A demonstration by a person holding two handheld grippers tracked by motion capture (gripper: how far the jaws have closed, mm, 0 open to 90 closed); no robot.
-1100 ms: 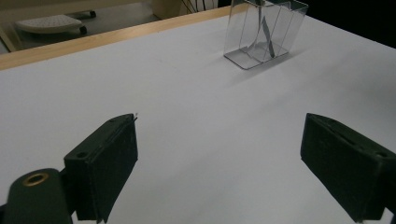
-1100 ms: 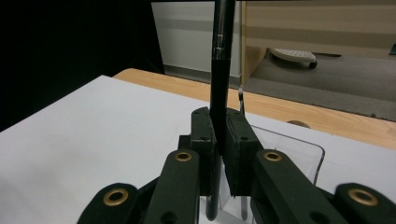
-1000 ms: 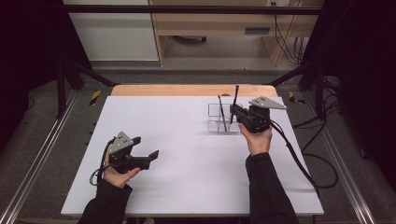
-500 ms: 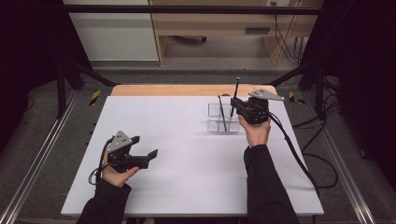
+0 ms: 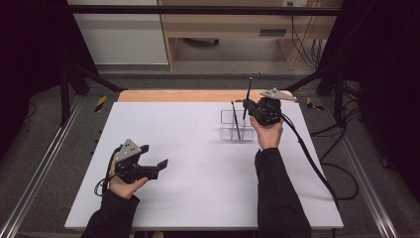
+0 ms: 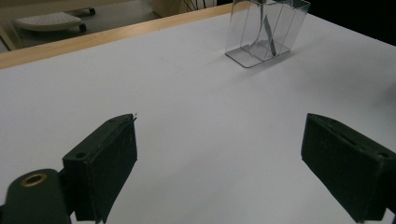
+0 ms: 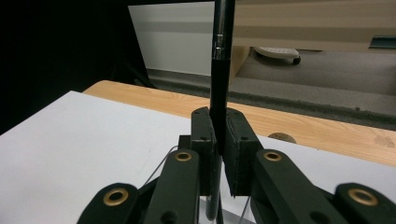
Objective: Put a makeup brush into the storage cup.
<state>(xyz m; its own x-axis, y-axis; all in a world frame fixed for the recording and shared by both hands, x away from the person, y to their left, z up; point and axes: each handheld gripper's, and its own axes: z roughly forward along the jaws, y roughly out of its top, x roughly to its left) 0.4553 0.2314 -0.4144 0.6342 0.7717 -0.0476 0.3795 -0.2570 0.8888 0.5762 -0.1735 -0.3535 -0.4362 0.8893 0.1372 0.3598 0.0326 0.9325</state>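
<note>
Change since the earlier frame: the right gripper [image 5: 246, 105] with its black pen [image 5: 247, 95] has shifted a little toward the counter's right side and far edge; the pen stands slightly more upright than before.
Left side: the left gripper [image 5: 157, 168] has kept its place near the counter's near left part, in the person's left hand [image 5: 124, 182].
Right gripper: pressed together on the black pen, pinching it low on the barrel; the pen rises upright out of the pads.
Left gripper: spread wide, with bare counter between the two pads.
Pen's place: in the air over the clear organizer [image 5: 236, 126], near its right end, held by the right gripper.
Organizer: a clear box with compartments, standing on the white counter [image 5: 198, 148] toward its far right; a second dark pen [image 5: 236, 120] leans inside it.
High view adds: both forearms in black sleeves, the cable trailing from the right gripper, and the grey plate on top of each.
Right gripper view adds: the pads closed on the pen barrel, seen close up, with the counter's wooden edge beyond.
Left gripper view adds: the organizer's dividers [image 6: 266, 28], seen from low over the counter, with the leaning pen inside.
</note>
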